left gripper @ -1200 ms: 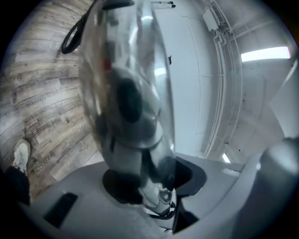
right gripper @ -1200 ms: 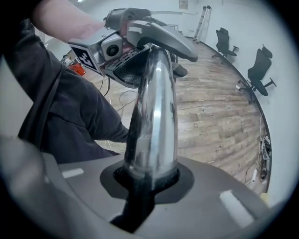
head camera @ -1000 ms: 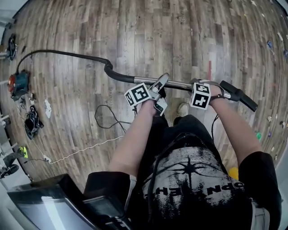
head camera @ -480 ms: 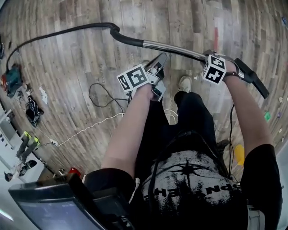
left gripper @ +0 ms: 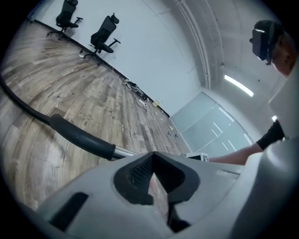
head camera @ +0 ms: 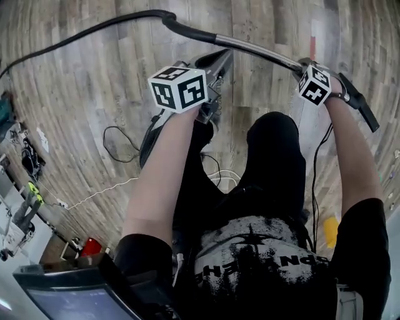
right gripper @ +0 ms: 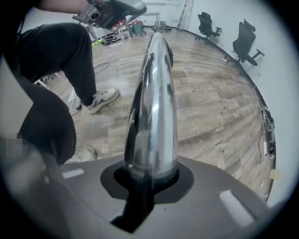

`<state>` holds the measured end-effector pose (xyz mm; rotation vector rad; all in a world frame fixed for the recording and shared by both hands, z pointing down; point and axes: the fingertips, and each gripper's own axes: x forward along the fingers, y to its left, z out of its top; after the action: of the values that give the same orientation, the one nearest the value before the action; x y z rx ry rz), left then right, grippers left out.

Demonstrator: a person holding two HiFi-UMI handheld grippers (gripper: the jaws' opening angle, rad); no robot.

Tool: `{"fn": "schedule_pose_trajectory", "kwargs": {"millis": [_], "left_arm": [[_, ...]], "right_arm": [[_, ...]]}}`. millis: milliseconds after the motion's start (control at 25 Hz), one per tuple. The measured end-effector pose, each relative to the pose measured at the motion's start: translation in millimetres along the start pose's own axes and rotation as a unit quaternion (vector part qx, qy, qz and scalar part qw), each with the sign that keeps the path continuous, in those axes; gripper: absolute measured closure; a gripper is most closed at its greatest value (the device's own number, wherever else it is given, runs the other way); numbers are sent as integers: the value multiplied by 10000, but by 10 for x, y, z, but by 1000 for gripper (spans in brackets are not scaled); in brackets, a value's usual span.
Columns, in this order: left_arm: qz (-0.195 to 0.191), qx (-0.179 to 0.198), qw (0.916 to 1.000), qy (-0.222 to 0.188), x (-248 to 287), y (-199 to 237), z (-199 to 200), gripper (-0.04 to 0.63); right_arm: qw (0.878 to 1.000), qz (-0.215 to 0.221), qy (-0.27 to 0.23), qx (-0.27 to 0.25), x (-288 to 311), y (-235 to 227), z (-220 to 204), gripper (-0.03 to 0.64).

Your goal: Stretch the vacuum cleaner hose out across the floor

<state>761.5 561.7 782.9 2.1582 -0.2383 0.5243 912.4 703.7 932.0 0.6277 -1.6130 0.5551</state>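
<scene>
Got right gripper (right gripper: 149,176) clamped on the vacuum's chrome wand (right gripper: 152,93), left gripper (left gripper: 152,161) pinched together empty near it, black hose (head camera: 94,27) running off over wood floor (head camera: 81,94).

Quick tally, counted off the floor: two grippers, left gripper (left gripper: 156,182) and right gripper (right gripper: 150,177), with two marker cubes, left cube (head camera: 179,89) and right cube (head camera: 314,85). Just one vacuum hose (head camera: 94,28), black, joined to one chrome tube (head camera: 256,51). Two office chairs at the floor's far wall edge, nearer chair (left gripper: 105,36) and farther chair (left gripper: 67,11). Two shoes, front shoe (right gripper: 100,99) and back shoe (right gripper: 81,153). Three thin cords: looped black cord (head camera: 107,145), straighter black cord (head camera: 314,175), white cord (head camera: 100,194). One red strip (head camera: 314,44), one yellow thing (head camera: 329,231), can't tell what
</scene>
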Motion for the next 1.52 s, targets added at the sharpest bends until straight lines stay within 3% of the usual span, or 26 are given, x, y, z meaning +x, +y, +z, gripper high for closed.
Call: {"fn": "schedule_pose_trajectory", "kwargs": {"millis": [240,440,600,720,800,920,1000,1120,1360,1520], "left_arm": [[279,531,9981,-156,518,779,-406,594],[718,387,9960,-361,480,1317,-705,594],[983,154,9945,-327,388,1393,-1079,594],[1026,408,9939,35,409,1270,-1397,594],[1021,533,9932,153,435,1212,-1507,594],[1064,408,9935,8,430,1216,-1515,594],[1109,299,9933,-110,399,1234,-1495,594],[1147,231,9929,-213,366,1230,-1503,594],[1224,182,9921,-186,328,1265,-1650,594],[1219,202,9922,-181,318,1291,-1671,594]], "right_arm": [[9996,-292,-49,45,1391,-263,-773,561],[9984,-469,-166,-273,2331,-271,-1161,563],[9982,-516,-206,-219,2607,-140,-1367,563],[9979,-556,-199,-252,2618,-108,-1393,563],[9989,-319,-154,-301,2653,-42,-1392,561],[9984,473,43,-306,2754,180,-1423,547],[9952,934,194,-205,2814,350,-1462,475],[9947,799,258,-598,2810,319,-1446,485],[9952,831,210,-472,2795,387,-1435,426],[9883,1448,474,117,2746,640,-1627,433]]}}
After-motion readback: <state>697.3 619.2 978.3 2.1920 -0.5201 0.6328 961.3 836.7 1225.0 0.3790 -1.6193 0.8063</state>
